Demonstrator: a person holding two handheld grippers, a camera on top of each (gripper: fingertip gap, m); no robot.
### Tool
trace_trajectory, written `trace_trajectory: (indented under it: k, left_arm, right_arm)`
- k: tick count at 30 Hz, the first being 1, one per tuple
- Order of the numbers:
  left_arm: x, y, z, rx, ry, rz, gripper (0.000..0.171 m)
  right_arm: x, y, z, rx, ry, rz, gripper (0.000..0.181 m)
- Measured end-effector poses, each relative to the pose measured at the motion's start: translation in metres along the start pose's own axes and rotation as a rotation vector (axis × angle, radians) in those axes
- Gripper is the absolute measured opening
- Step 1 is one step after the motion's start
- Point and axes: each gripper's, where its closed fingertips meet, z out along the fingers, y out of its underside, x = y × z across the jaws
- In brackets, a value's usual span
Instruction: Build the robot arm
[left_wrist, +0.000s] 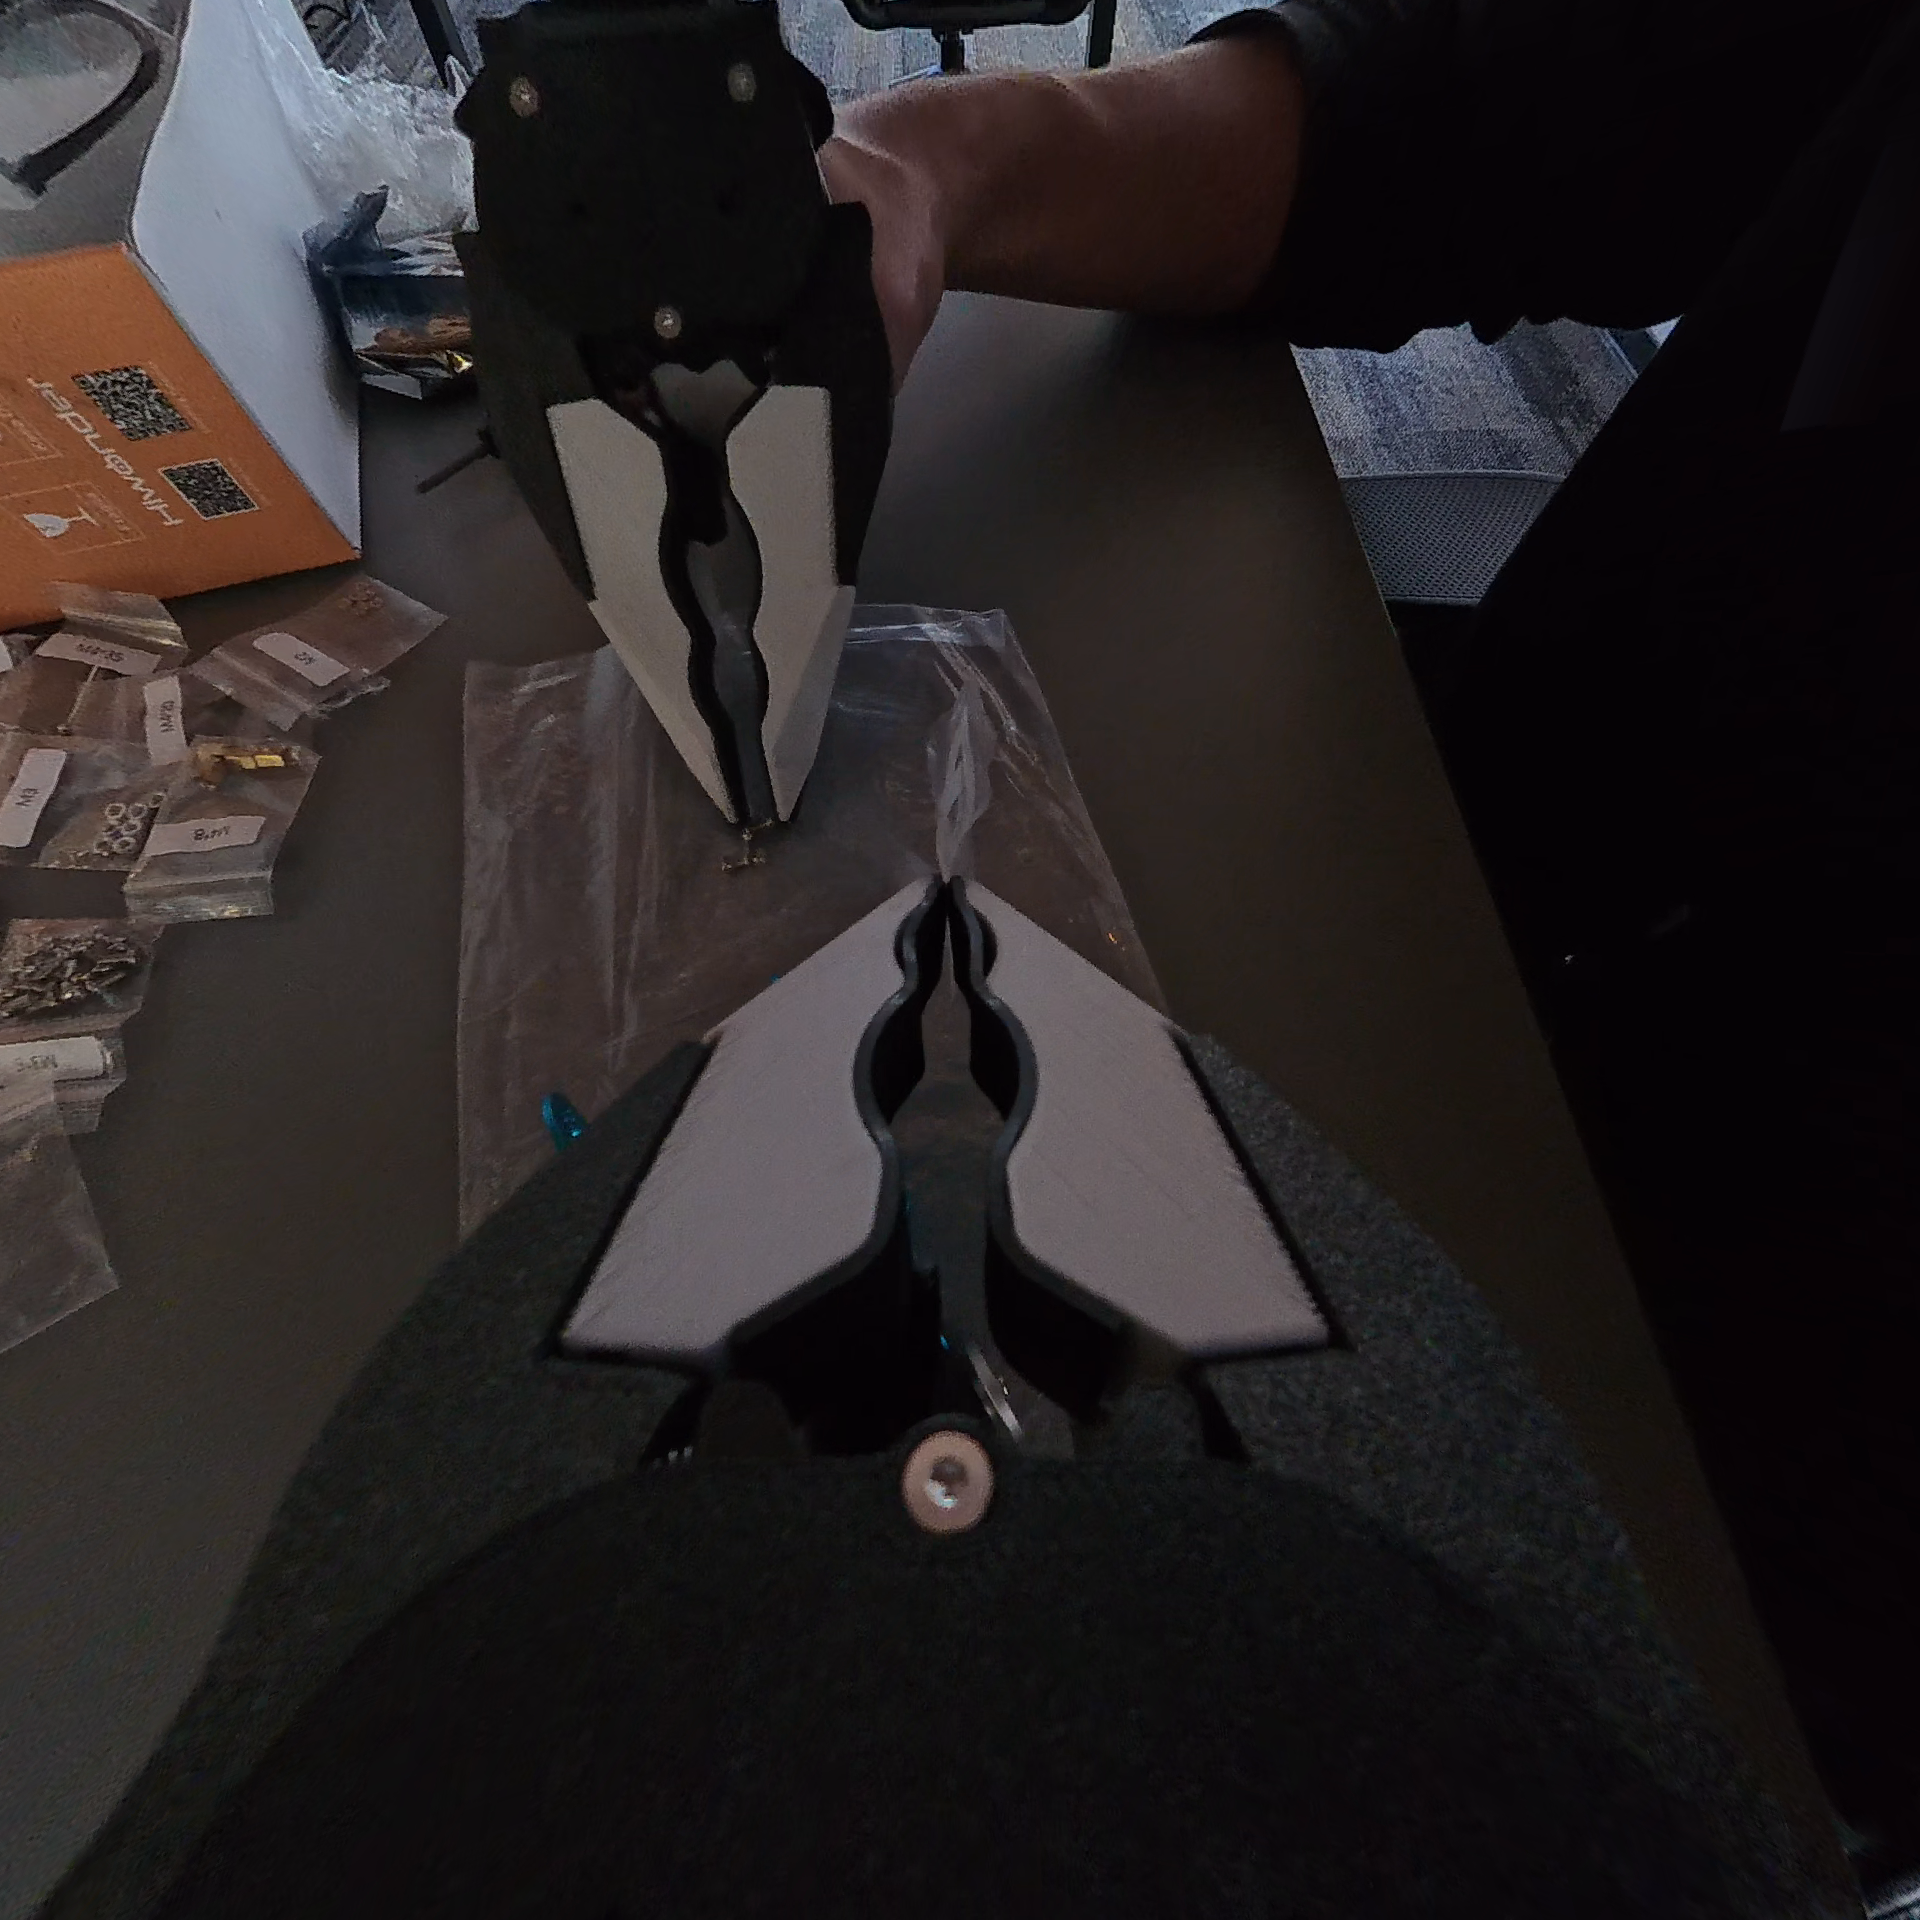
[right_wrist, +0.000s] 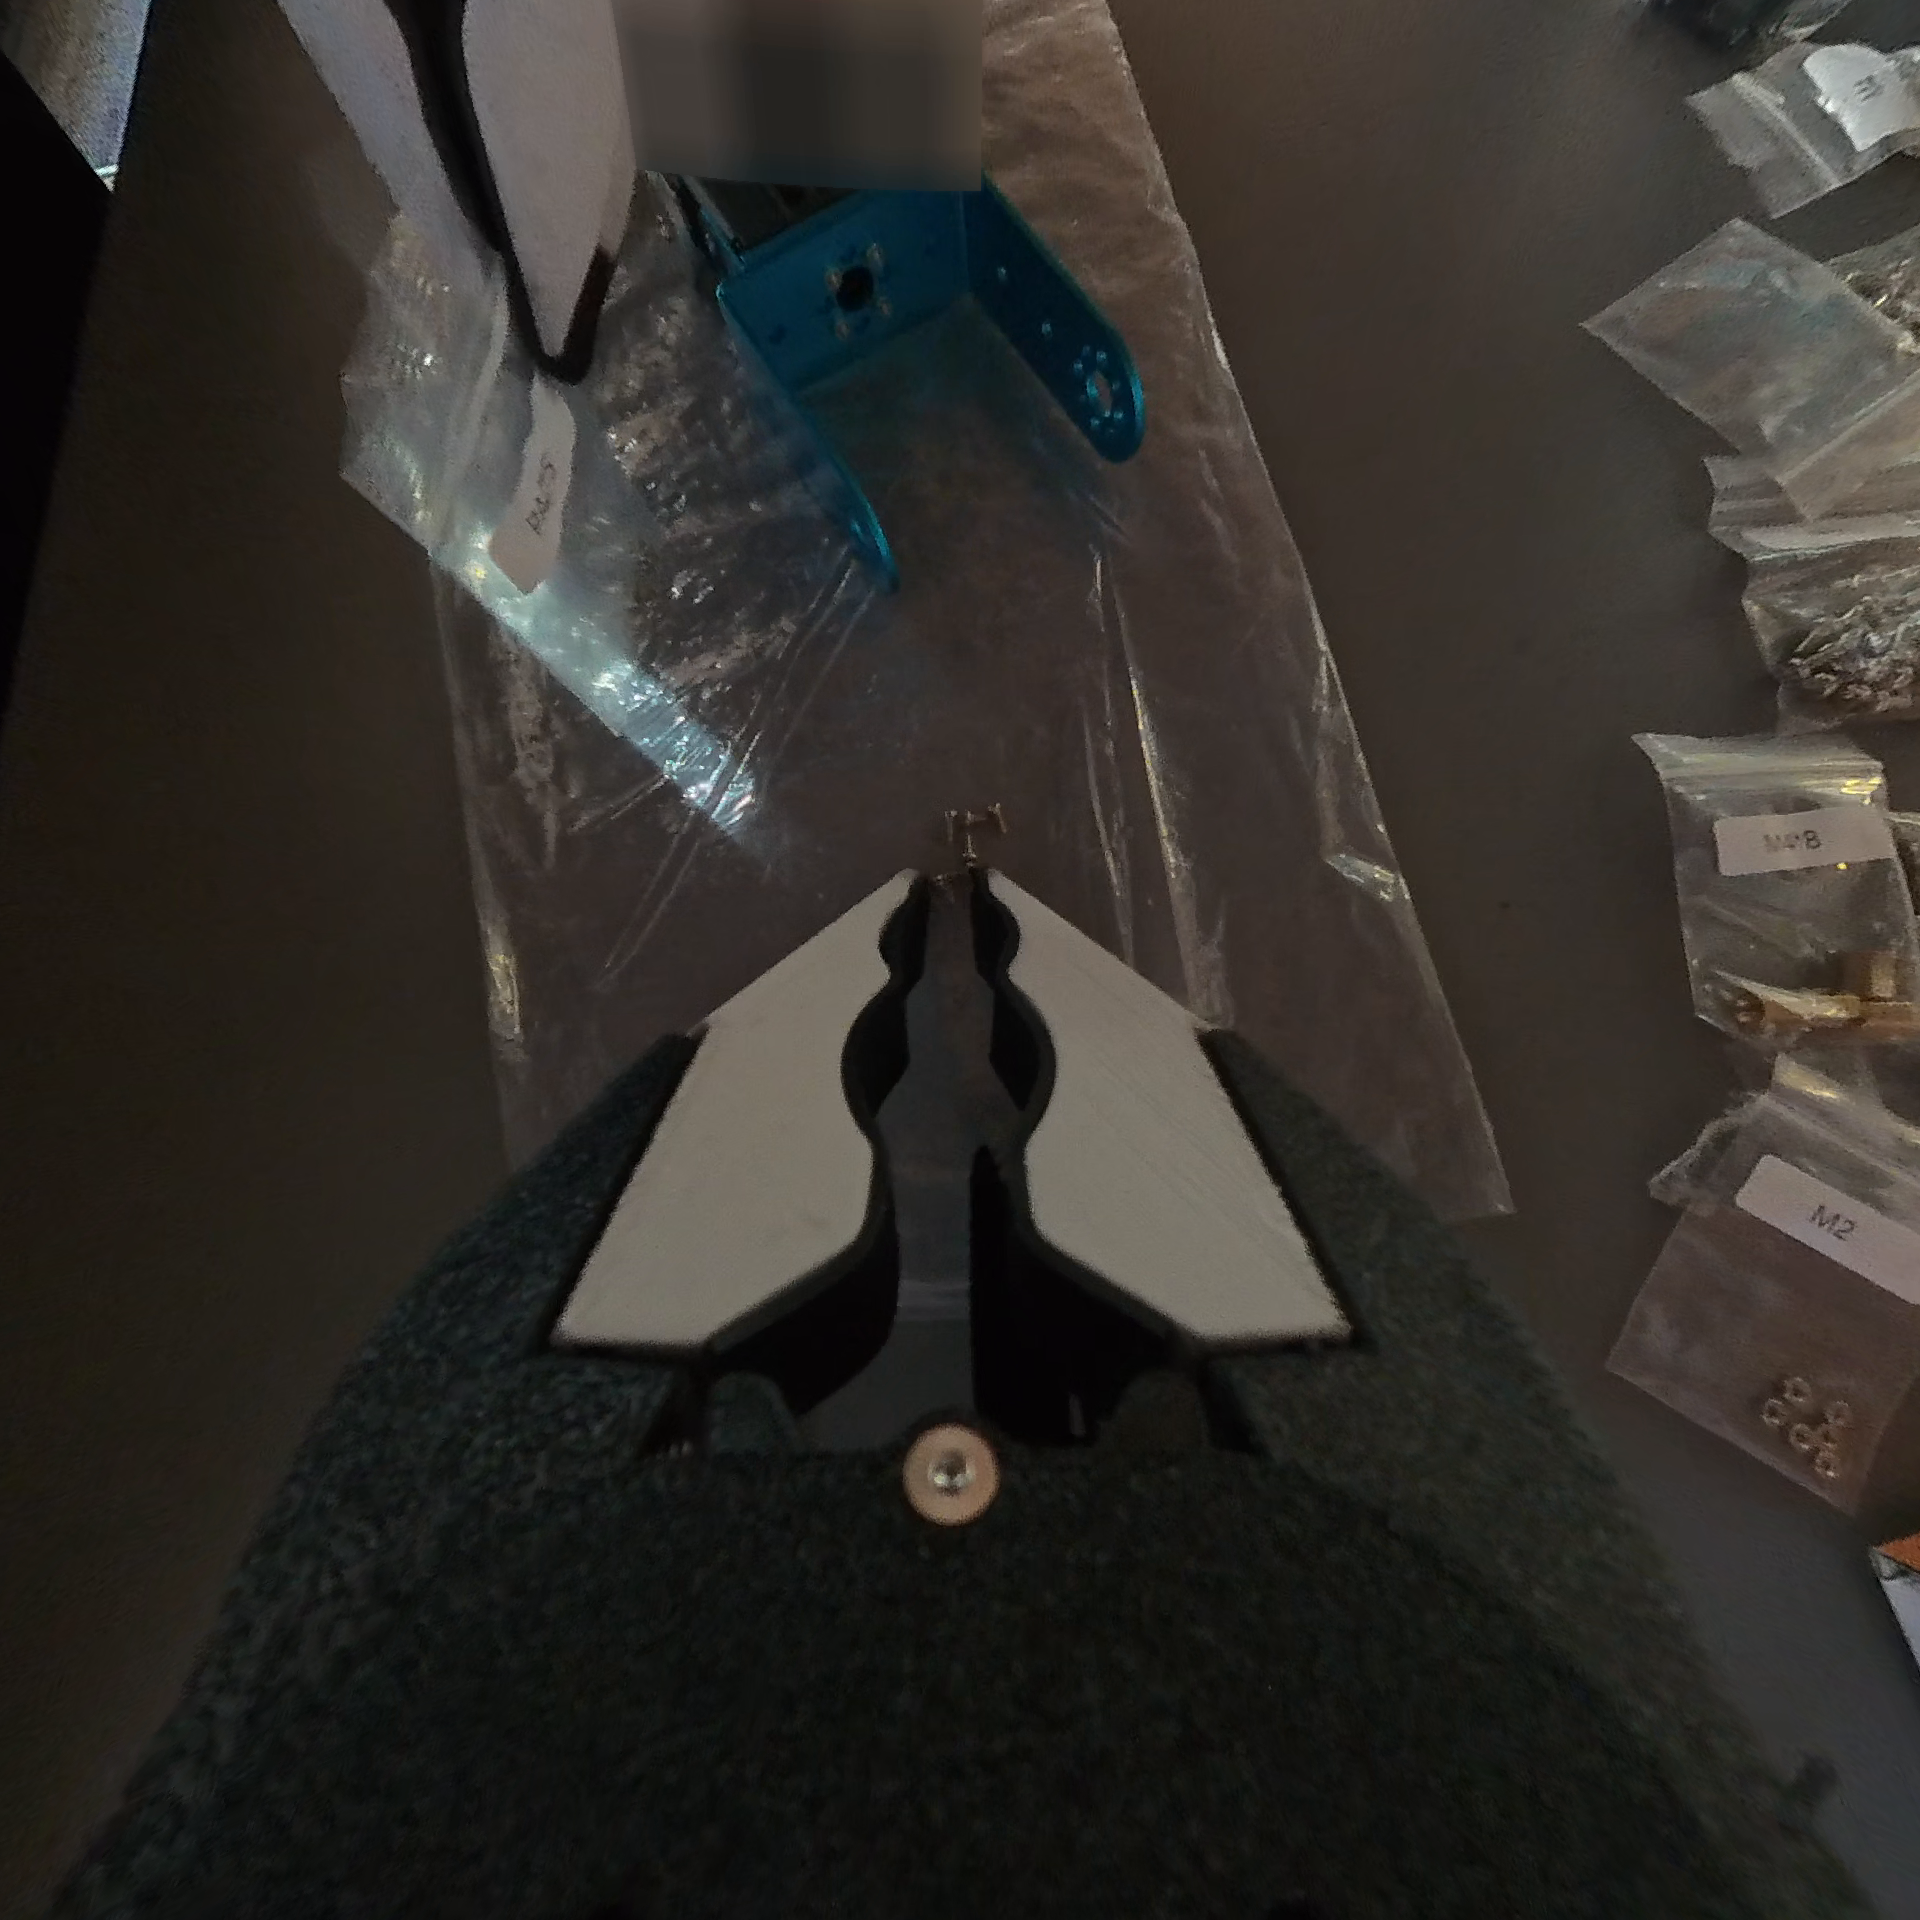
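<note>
Left gripper (left_wrist: 948, 885): jaws pressed together at the tips, pinching a small clear bag (left_wrist: 961, 774) with a white label that hangs above the table. Right gripper (right_wrist: 948, 878): tips lowered onto a large clear plastic sheet (right_wrist: 1195, 727), jaws almost closed around a tiny metal screw (right_wrist: 943, 882), though whether it is truly gripped cannot be told. Just beyond the tips, a few more small screws (right_wrist: 975, 826) lying on the sheet. Farther along the sheet, a blue metal bracket (right_wrist: 831, 301) with round holes. Beside the sheet on the dark table (right_wrist: 260, 831), many small labelled bags (right_wrist: 1787, 894) of hardware. Well apart, an orange and white box (left_wrist: 156, 416).
</note>
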Motion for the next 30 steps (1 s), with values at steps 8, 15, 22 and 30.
trace_trajectory:
  k: [8, 15, 22, 30]
  left_arm:
    - [-0.004, 0.0, -0.001, 0.003, -0.013, -0.008, 0.0]
    - [-0.009, 0.004, 0.0, -0.008, -0.03, -0.028, 0.0]
    - [-0.016, 0.009, 0.003, -0.018, -0.049, -0.055, 0.0]
    - [-0.018, 0.008, 0.005, -0.014, -0.067, -0.065, 0.0]
  right_arm:
    - [-0.002, -0.001, 0.0, -0.013, 0.03, -0.054, 0.0]
    - [-0.004, -0.009, -0.011, 0.071, -0.025, -0.006, 0.0]
    - [-0.003, -0.018, -0.019, 0.143, -0.043, 0.018, 0.0]
    - [-0.039, -0.078, -0.037, 0.394, -0.132, -0.031, 0.0]
